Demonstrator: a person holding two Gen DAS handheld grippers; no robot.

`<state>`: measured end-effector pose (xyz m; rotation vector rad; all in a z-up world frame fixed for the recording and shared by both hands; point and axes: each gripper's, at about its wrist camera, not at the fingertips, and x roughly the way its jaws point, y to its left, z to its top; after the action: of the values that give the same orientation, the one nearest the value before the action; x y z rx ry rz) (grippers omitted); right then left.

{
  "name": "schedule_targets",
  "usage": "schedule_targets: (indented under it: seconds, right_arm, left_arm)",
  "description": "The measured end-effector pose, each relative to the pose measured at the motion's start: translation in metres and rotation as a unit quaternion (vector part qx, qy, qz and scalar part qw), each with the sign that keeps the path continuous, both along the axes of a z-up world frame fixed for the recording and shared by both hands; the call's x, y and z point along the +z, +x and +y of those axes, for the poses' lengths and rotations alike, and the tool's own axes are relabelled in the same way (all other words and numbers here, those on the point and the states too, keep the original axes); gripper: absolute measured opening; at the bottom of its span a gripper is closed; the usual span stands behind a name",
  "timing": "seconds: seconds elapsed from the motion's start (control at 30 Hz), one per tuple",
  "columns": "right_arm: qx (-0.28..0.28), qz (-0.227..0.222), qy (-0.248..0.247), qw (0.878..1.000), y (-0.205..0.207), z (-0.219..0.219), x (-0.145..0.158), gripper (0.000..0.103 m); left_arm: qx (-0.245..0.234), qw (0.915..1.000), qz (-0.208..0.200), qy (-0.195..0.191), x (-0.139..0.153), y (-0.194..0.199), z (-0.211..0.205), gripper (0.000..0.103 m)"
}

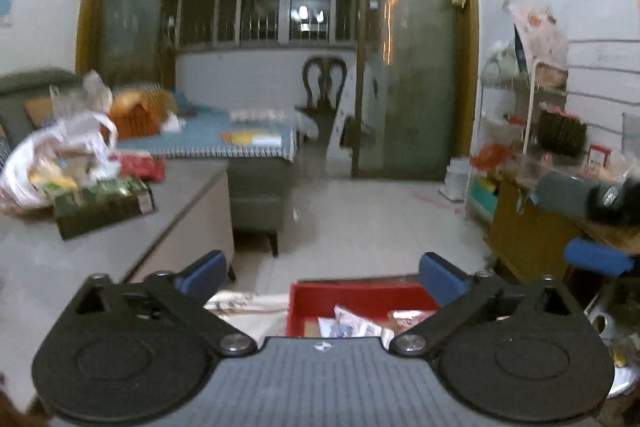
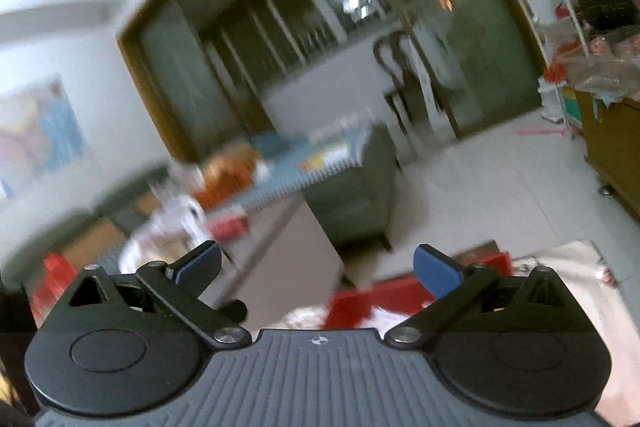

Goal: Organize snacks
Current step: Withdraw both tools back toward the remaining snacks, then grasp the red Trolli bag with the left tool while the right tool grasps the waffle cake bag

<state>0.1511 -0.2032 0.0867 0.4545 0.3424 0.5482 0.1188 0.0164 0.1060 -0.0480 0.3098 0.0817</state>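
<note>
Both claws, left claw (image 1: 322, 275) and right claw (image 2: 316, 267), are spread wide and empty. The red snack box (image 1: 360, 297) sits just below them, slightly right, nearer the left one. More snacks (image 1: 100, 203) wait on the counter's (image 1: 120, 247) left edge.

The box (image 1: 360, 297) is red, the finger pads (image 1: 204, 273) are blue, the blanket (image 1: 256, 131) is blue with a stripy edge, the bag (image 1: 52, 155) is white, and the carton (image 1: 104, 203) is green.
</note>
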Motion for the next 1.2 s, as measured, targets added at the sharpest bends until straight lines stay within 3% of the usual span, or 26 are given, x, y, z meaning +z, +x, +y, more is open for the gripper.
schedule_targets:
  seconds: [0.13, 0.27, 0.37, 0.47, 0.57, 0.63, 0.77, 0.9, 1.2]
  right_arm:
    - [-0.012, 0.04, -0.06, 0.997, 0.006, 0.005, -0.015, 0.103]
    - [0.014, 0.083, -0.115, 0.99, 0.003, 0.02, -0.035, 0.103]
    - [0.034, 0.108, -0.202, 0.973, -0.004, 0.041, -0.05, 0.103]
    - [0.045, 0.127, -0.254, 0.958, -0.01, 0.057, -0.062, 0.103]
    - [0.053, 0.155, -0.256, 0.953, -0.009, 0.057, -0.069, 0.103]
    - [0.045, 0.165, -0.261, 0.95, -0.019, 0.052, -0.07, 0.103]
    - [0.032, 0.177, -0.26, 0.949, -0.02, 0.041, -0.069, 0.103]
    - [0.026, 0.191, -0.248, 0.949, -0.019, 0.028, -0.075, 0.103]
    - [0.049, 0.208, -0.248, 0.945, -0.024, 0.027, -0.082, 0.103]
  left_arm:
    - [0.008, 0.9993, 0.014, 0.035, -0.009, -0.013, 0.007, 0.099]
    - [0.005, 0.9949, 0.09, 0.044, -0.034, -0.015, 0.019, 0.099]
    - [0.006, 0.9887, 0.137, 0.061, -0.05, -0.013, 0.028, 0.099]
    - [0.009, 0.9842, 0.173, 0.037, -0.06, -0.011, 0.042, 0.099]
    - [0.0, 0.9768, 0.214, -0.012, -0.074, -0.009, 0.054, 0.099]
    - [-0.005, 0.9699, 0.243, -0.022, -0.087, -0.006, 0.053, 0.098]
    - [-0.05, 0.953, 0.298, 0.013, -0.12, -0.009, 0.023, 0.098]
    - [-0.079, 0.9303, 0.355, 0.05, -0.153, -0.002, -0.008, 0.094]
    - [-0.066, 0.9128, 0.4, 0.053, -0.184, 0.011, -0.022, 0.088]
